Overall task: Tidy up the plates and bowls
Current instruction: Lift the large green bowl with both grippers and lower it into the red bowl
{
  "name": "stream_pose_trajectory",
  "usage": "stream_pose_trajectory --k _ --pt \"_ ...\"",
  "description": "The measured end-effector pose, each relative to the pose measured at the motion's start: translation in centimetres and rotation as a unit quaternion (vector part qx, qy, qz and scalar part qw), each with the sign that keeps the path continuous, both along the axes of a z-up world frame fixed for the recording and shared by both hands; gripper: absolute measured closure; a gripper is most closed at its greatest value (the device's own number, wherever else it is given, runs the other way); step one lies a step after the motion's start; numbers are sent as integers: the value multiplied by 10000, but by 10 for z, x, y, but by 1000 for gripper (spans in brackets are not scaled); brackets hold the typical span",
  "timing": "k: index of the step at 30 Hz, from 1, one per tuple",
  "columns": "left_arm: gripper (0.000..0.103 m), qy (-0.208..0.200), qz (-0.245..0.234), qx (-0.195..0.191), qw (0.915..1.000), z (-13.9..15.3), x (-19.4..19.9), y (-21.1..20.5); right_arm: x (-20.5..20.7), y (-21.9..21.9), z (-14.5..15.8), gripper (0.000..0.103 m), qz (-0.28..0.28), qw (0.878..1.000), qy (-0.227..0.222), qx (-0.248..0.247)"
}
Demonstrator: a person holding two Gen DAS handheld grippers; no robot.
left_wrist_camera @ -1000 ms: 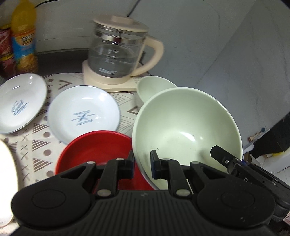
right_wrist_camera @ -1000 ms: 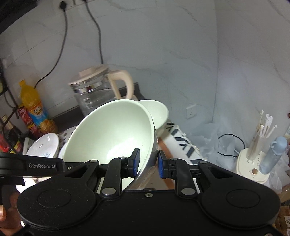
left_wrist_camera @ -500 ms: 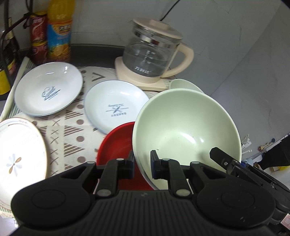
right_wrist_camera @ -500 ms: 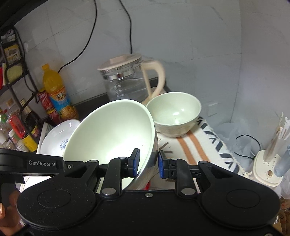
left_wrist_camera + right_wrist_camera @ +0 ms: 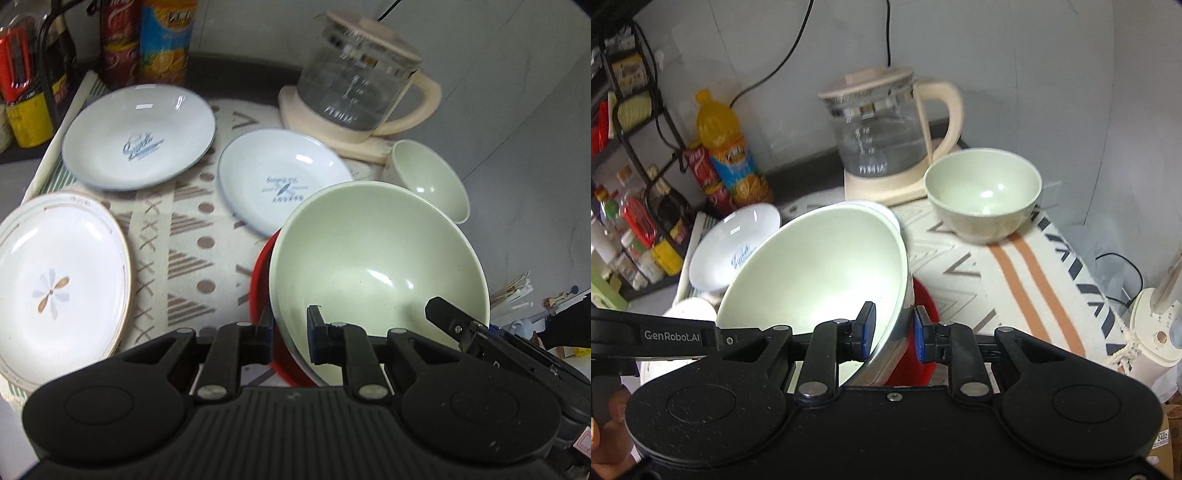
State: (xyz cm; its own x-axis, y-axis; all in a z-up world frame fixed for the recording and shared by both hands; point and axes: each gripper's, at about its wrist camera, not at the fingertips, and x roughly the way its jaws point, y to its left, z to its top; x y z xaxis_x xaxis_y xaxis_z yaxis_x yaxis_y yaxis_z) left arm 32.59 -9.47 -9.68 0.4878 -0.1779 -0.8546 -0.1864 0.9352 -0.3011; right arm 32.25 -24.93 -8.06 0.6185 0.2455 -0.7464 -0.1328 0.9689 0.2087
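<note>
While both grippers, left (image 5: pixel 290 334) and right (image 5: pixel 889 330), clamp opposite rims of the large pale-green bowl (image 5: pixel 373 266), it hangs tilted just above the red plate (image 5: pixel 260 280). Uneven lowering could knock that plate or let a rim slip. 2 white printed plates (image 5: pixel 138 136), a small green bowl (image 5: pixel 982 194) and a glass kettle (image 5: pixel 882 129) crowd nearby.
</note>
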Motion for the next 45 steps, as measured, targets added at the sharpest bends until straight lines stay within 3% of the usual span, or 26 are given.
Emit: stream_pose_trajectory --k 19,26,28,30,36,45 --pt "83 383 -76 163 9991 -6 17 -1 13 -2 -28 78 58 9958 902 167" --pt "68 273 -79 97 9995 3 23 5 15 -4 -23 71 -23 9955 921 229" --pt "65 251 -92 126 9996 7 25 5 16 -4 -21 66 -10 9958 897 208" --pt "60 218 -88 130 9996 11 28 5 16 -6 -19 52 2 9958 857 306" --pt "38 -27 -136 126 9998 26 40 -1 16 -18 -4 38 -205 9977 560 330" --pt "36 -117 -370 45 9992 24 57 -28 20 -64 -1 34 -872 9944 413 423"
